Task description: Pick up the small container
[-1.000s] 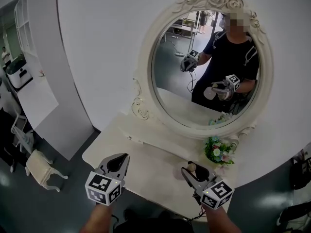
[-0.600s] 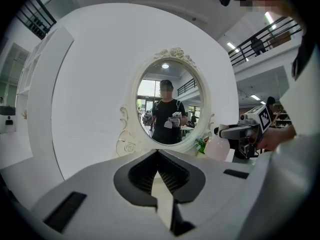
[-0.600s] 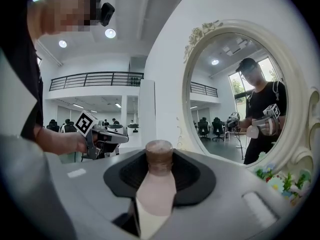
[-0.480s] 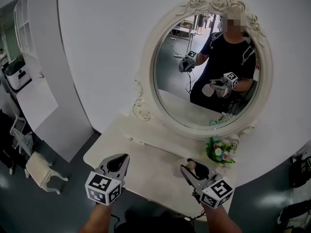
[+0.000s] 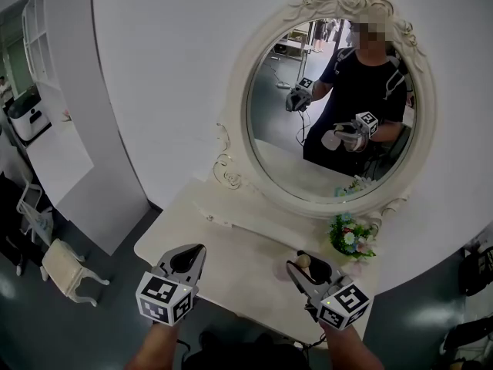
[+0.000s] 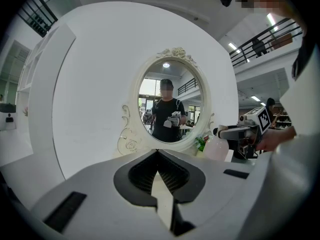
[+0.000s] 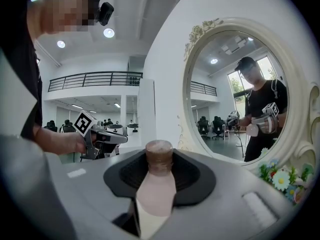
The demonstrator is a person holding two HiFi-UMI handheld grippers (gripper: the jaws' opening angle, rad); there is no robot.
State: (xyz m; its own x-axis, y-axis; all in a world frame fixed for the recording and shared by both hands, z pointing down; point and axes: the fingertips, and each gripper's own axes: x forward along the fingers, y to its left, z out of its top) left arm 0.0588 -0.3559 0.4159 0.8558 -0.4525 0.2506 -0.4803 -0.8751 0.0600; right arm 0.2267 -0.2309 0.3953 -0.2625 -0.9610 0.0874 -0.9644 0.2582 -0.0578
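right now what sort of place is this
Probably a dressing-table set staged in a large open hall: white vanity table, ornate oval white-framed mirror, small colourful flower bouquet, with black balcony railings behind.

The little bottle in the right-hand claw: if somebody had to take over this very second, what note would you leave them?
Right gripper: shut on the small container, a pale bottle with a brown cap.
Left gripper: shut, nothing in it, held off to the side.
Where: the container looks lifted clear of the white dressing table, in front of the oval mirror.
Done: the pick-up, by the look of it.
Left: nothing obvious; just keep the grip firm.
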